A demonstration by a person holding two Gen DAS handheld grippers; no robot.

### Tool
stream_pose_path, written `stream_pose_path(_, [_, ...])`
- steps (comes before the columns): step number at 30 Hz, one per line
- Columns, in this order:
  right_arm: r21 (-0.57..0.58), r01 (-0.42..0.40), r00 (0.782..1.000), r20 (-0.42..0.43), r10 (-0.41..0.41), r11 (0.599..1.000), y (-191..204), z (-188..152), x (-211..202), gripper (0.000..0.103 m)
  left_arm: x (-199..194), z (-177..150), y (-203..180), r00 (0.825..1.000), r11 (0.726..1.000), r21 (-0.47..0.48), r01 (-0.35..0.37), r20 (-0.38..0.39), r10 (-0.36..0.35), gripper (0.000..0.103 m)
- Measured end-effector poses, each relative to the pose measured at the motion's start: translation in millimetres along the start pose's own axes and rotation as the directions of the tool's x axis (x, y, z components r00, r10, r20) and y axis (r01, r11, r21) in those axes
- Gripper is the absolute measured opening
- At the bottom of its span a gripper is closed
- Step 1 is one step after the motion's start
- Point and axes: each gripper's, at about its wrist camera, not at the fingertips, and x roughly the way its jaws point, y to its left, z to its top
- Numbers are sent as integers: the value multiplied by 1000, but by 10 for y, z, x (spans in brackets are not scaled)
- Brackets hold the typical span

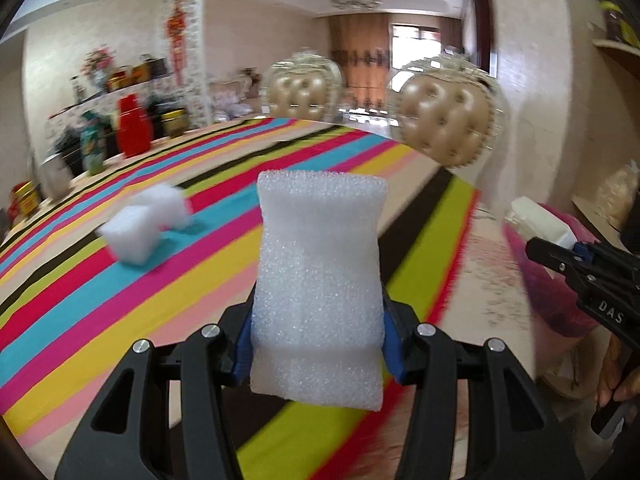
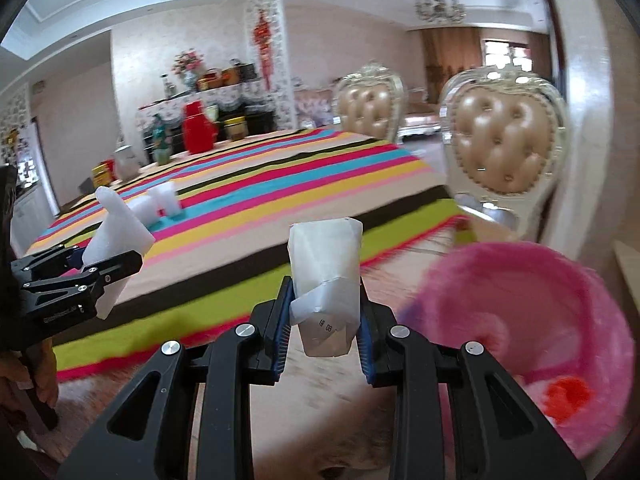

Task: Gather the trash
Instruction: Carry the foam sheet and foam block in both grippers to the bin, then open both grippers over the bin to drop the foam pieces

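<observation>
Two loads: left tongs (image 1: 318, 344) clamp a white foam block (image 1: 320, 280), right tongs (image 2: 325, 320) pinch a crumpled white carton (image 2: 326, 280). Centre each over the pink bin (image 2: 532, 320), lower right, before releasing.

We are seeing white foam (image 1: 318, 280), a white carton (image 2: 326, 280), a pink bin (image 2: 560, 320), and a rainbow-striped cloth (image 1: 140, 272) covering the tabletop.

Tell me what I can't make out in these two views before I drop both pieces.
- Pink bin: right wrist view, motion-blurred; red item inside unidentifiable; cut off by the frame edge.
- Carton in right gripper: printed code too small to read.
- Foam block in left gripper: left wrist view, hides the tablecloth behind.
- Loose foam pieces: blurred; count unclear.
</observation>
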Motion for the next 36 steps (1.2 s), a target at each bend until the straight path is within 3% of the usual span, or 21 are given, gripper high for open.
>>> stream_pose_path(9, [84, 187, 982, 3, -188, 979, -672, -219, -357, 29, 187, 186, -829, 977, 969, 126, 213, -21, -212, 49])
stream_pose_path(19, [181, 323, 943, 24, -332, 929, -1260, -284, -619, 29, 443, 543, -1764, 916, 892, 218, 395, -20, -401, 50])
stream_pose_path(28, [216, 347, 933, 16, -358, 913, -1556, -319, -697, 29, 730, 622, -2351, 865, 830, 254, 497, -70, -497, 53])
stream_pose_path(29, [216, 348, 933, 11, -358, 912, -1569, -311, -675, 29, 765, 632, -2381, 863, 827, 256, 501, -76, -499, 57])
stream_pose_path(31, [222, 342, 936, 4, -352, 913, -1607, -287, -623, 30, 802, 689, -2386, 874, 840, 252, 480, -58, -482, 83])
stream_pose_path(36, [200, 322, 945, -4, -327, 925, -1609, -161, -445, 37, 704, 776, -1959, 914, 894, 226, 386, 38, -404, 91])
